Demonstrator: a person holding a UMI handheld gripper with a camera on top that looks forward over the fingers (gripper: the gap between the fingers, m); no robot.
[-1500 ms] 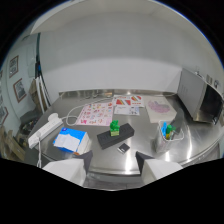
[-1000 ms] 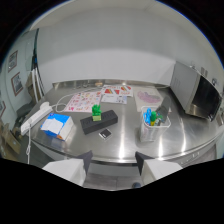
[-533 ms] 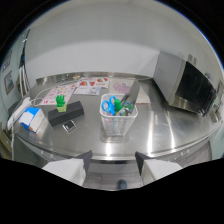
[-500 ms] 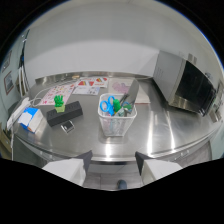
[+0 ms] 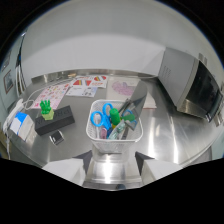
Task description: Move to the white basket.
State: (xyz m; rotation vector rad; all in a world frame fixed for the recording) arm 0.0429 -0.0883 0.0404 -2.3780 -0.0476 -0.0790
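Basket point(image 5: 114, 131) is sitting just ahead of the open gripper point(image 5: 113, 165), nothing blocking between. Left of the basket a black box point(image 5: 55, 120) is crowding things; right of it, bare steel is running toward the microwave point(image 5: 192, 86).

We read this as lab or test workspace, kitchen-style fittings. Stainless steel table point(image 5: 170, 135), bare white wall point(image 5: 110, 45) behind. Microwave-like steel appliance point(image 5: 192, 87) at table's far side. Printed colour sheets point(image 5: 82, 87) spread flat on steel. White basket point(image 5: 114, 131) crammed with scissors, stationery. Black box point(image 5: 55, 120) carrying small green toy point(image 5: 46, 108). Props laid out, not household clutter.
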